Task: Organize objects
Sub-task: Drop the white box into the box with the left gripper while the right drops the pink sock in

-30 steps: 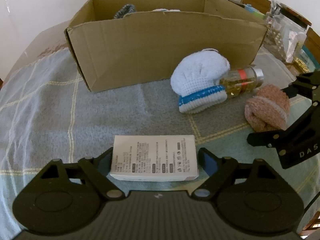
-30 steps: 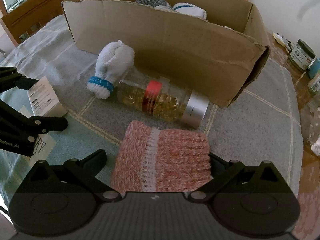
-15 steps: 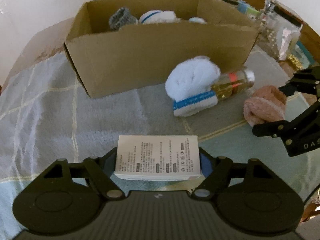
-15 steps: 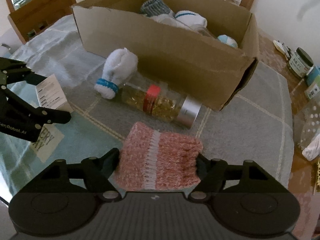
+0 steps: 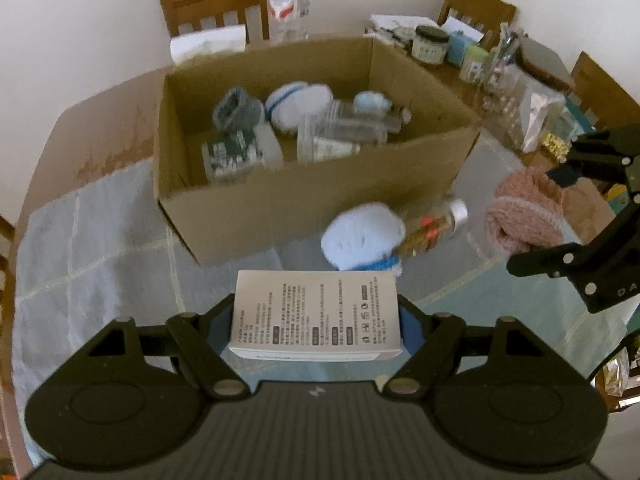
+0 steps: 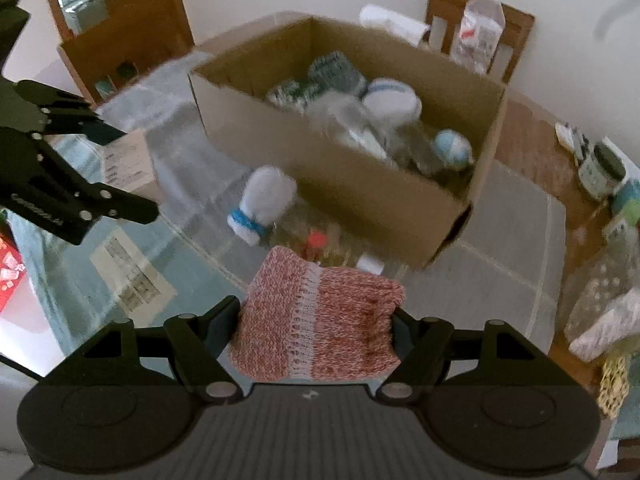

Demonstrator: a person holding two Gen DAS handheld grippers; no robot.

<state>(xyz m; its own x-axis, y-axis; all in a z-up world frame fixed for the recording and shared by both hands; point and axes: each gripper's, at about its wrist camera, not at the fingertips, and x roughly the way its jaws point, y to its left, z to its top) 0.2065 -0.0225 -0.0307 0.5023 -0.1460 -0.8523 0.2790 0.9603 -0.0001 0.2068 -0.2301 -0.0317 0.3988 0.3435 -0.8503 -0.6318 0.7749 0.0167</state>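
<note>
While the left gripper (image 5: 316,320) pinches the stiff, light white carton (image 5: 316,314) across its short ends, the right gripper (image 6: 316,320) squeezes the soft pink knit (image 6: 316,312) by its sides; both hang above the table, before the cardboard box (image 5: 304,200); its blurred contents look like bottles.

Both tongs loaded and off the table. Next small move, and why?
Probably carry both forward over the open carton and stop above its gaps. The left tongs clamp the white box; the right tongs clamp the pink knit; both hang short of the near wall. The carton already holds socks and bottles, so aim for free floor, likely near the front wall.
</note>
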